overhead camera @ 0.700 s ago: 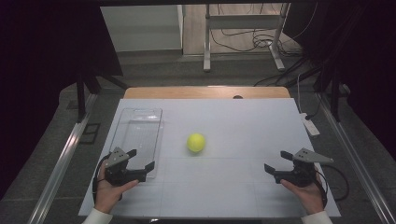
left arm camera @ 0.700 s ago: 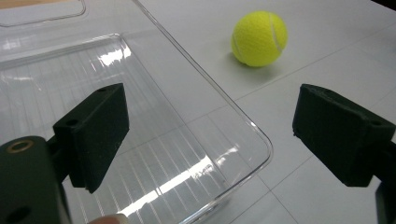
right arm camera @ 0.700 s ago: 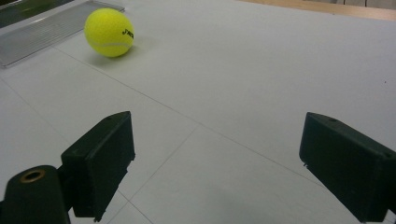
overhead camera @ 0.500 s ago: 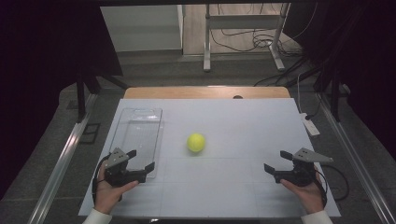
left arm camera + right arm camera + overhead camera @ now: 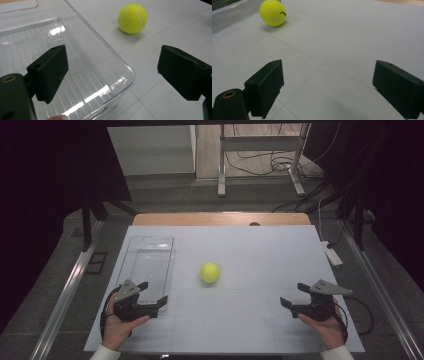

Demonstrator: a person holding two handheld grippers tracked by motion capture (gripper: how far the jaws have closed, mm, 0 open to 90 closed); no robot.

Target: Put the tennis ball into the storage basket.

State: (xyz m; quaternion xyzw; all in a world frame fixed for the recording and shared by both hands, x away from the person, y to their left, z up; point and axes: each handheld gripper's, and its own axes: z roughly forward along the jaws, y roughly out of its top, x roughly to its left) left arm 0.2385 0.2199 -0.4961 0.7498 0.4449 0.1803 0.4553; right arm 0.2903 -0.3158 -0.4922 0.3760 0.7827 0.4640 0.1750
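Observation:
A yellow tennis ball (image 5: 210, 273) (image 5: 133, 18) (image 5: 273, 13) rests on the white table top, just right of a clear plastic tray (image 5: 131, 251) that lies empty at the left. My left gripper (image 5: 154, 291) (image 5: 112, 72) is held at the tray's near end, open, one jaw over the tray's near corner (image 5: 130, 72) and the other over bare table. Nothing is between its jaws. My right gripper (image 5: 292, 294) (image 5: 327, 85) is held low at the near right, open and empty, pointing across the table toward the ball. In the right gripper view the tray's edge (image 5: 232, 15) shows behind the ball.
A white board (image 5: 280, 255) covers a wooden table whose far edge (image 5: 220, 218) shows. A small white device with a cable (image 5: 332, 255) lies at the right edge. Metal rails (image 5: 65, 295) run along both sides. A metal stand (image 5: 260, 150) and cables stand on the floor behind.

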